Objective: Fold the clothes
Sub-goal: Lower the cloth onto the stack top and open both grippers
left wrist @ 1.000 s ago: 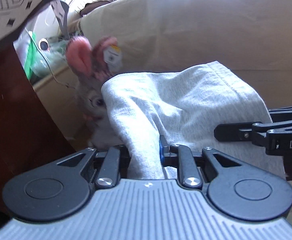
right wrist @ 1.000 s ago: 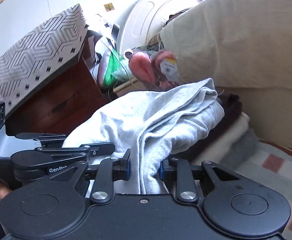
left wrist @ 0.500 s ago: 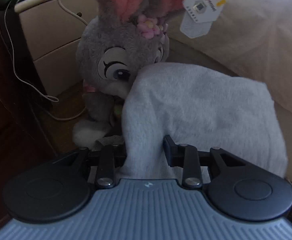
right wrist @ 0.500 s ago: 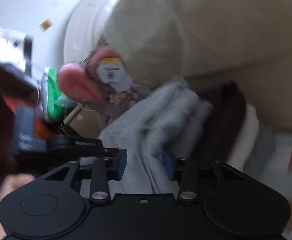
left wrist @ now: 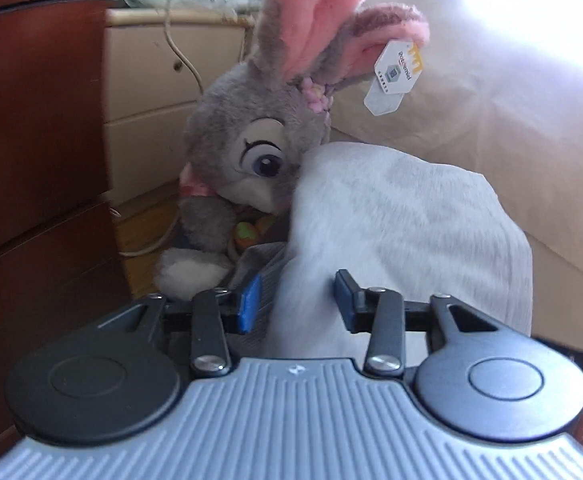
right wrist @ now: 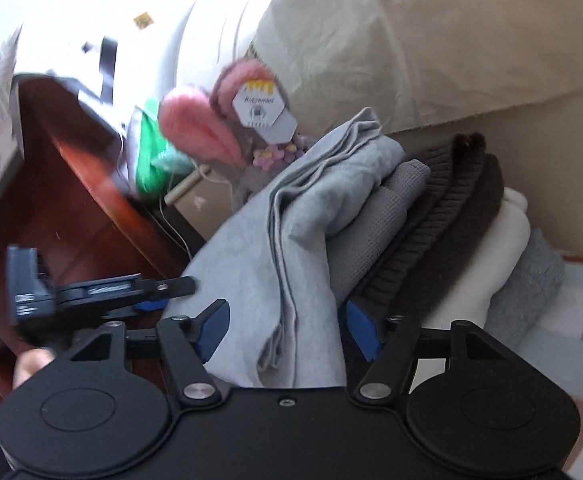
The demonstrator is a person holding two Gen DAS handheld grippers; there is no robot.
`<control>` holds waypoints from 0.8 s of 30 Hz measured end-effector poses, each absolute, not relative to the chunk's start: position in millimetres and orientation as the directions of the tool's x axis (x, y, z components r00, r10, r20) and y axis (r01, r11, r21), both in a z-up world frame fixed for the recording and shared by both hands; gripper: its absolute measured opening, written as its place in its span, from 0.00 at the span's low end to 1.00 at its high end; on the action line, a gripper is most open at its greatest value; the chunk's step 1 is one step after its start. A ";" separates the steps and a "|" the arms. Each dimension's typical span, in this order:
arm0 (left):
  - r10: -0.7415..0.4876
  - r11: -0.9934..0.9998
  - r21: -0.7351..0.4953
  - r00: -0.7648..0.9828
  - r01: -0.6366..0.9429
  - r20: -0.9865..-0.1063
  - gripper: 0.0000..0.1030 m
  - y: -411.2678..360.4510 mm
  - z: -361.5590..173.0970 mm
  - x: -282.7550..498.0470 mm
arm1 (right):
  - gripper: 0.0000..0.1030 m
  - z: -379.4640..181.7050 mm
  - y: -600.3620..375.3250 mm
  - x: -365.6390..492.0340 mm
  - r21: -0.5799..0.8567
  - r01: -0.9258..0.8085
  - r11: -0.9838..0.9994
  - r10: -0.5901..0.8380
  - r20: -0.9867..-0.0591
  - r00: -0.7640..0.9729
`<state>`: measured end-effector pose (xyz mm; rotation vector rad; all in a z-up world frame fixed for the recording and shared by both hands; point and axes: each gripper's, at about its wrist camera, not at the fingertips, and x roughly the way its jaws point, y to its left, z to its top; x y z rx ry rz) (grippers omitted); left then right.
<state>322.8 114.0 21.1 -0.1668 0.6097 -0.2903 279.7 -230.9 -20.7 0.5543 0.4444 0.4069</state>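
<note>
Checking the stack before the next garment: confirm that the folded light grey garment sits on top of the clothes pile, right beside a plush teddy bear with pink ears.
Wrong on one point: the toy is a plush rabbit, not a teddy bear, as the left wrist view shows. The folded light grey garment does sit on top of the clothes pile, right beside it.

The left gripper (left wrist: 296, 296) is being held with jaws just opened around the folded grey garment (left wrist: 403, 232), which is lying against a plush rabbit (left wrist: 251, 152).
</note>
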 end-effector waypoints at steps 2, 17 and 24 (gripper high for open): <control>-0.338 0.938 -0.250 0.792 0.241 -0.508 0.41 126.1 17.4 314.7 | 0.68 -21.2 -226.8 279.0 0.559 -0.268 0.785 0.486 -0.287 0.825; -0.065 0.993 0.046 0.807 0.113 -0.587 0.11 68.9 58.0 357.9 | 0.15 -0.9 -208.0 299.2 0.901 -0.150 0.406 0.703 -0.203 0.682; 0.072 0.993 0.116 0.751 0.006 -0.656 0.22 79.6 43.2 365.2 | 0.43 -20.7 -206.4 294.4 0.814 -0.151 0.561 0.607 -0.281 0.743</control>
